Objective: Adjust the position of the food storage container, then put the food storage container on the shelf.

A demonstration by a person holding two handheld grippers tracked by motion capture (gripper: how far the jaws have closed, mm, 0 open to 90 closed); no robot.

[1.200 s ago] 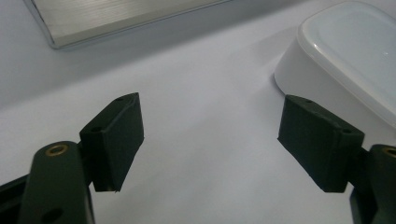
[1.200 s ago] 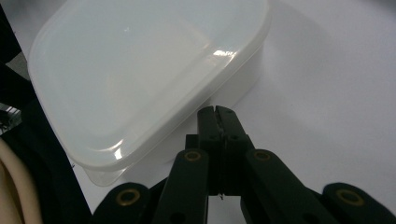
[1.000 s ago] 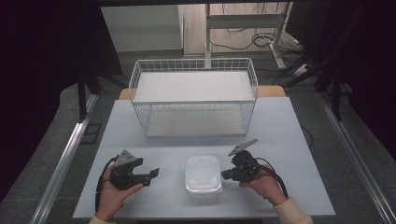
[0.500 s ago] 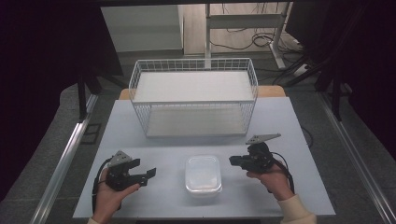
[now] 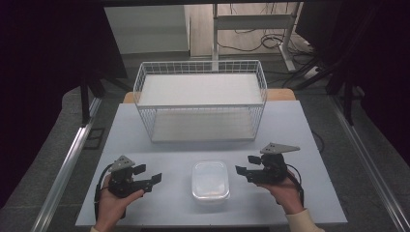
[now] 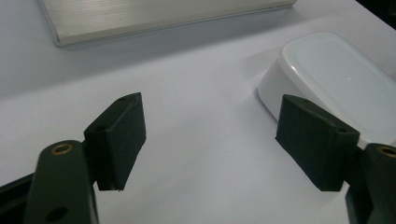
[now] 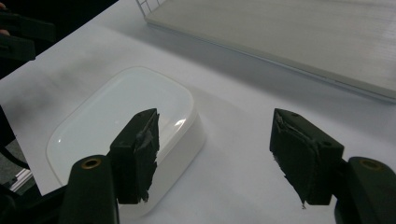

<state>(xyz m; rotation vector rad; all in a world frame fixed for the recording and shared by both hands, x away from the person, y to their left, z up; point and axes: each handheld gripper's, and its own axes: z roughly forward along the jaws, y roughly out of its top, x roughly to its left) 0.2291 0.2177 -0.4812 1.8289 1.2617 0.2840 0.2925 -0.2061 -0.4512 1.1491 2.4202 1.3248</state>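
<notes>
Right gripper (image 5: 244,165): jaws wide apart and have just been opening; nothing between the pads, nothing touched. Held above the table, pointing toward the container.
Left gripper (image 5: 150,175): jaws spread wide, empty, no contact with anything.
Container (image 5: 210,181): white, lidded, rounded corners; sits flat on the table between the two grippers, just beside each set of fingertips, apart from both. In the right gripper view it lies behind the left-hand jaw (image 7: 126,135); in the left gripper view it lies behind the right-hand jaw (image 6: 336,79).
Wire basket (image 5: 200,104): beyond both grippers, well apart from the container; its white floor panel shows at the top of both gripper views.
Table (image 5: 300,125): pale bare surface between container and basket, and outboard of each gripper.
Edges: near table edge runs close under both hands; the right hand (image 5: 285,191) is nearer its side edge than the left hand (image 5: 113,208).
</notes>
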